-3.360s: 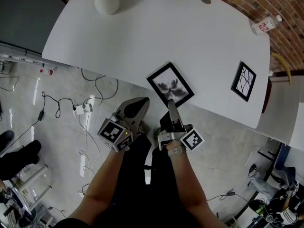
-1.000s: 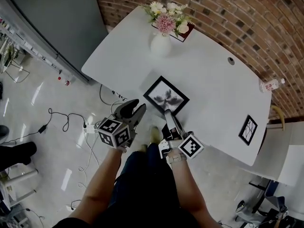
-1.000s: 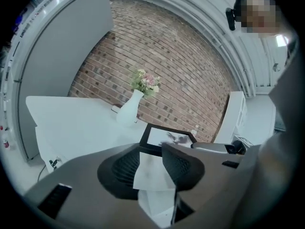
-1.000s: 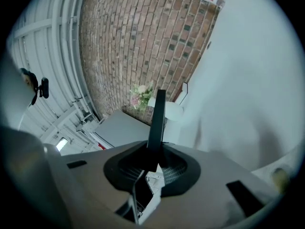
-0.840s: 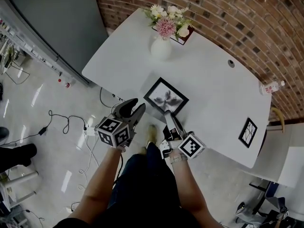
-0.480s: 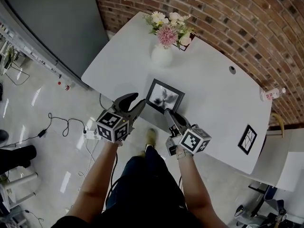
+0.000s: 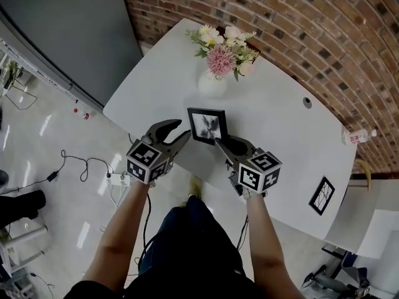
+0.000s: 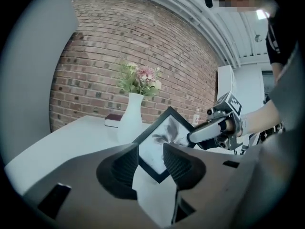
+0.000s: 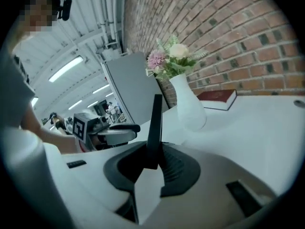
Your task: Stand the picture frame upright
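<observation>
Black-rimmed and rectangular, a picture frame [image 7: 206, 124] with a grey-and-white print is seen raised off its back near the near left edge of a white curved table [image 7: 287, 136], its picture face turned toward the person. Its lower right edge is pinched by the right gripper [image 7: 219, 143], whose pads are pressed on either face of the thin rim. The left gripper [image 7: 181, 129] is held just left of the frame with its jaws spread, having just been opening. The frame's lower corner is seen through the gap beyond the tips, and no pad is pressed on it. A white ceramic vase [image 7: 212, 83] of pink and cream flowers [image 7: 221, 58] is set just beyond, before a red brick wall [image 7: 312, 17]. A second black frame [image 7: 322, 195] is left flat at the table's right end.
</observation>
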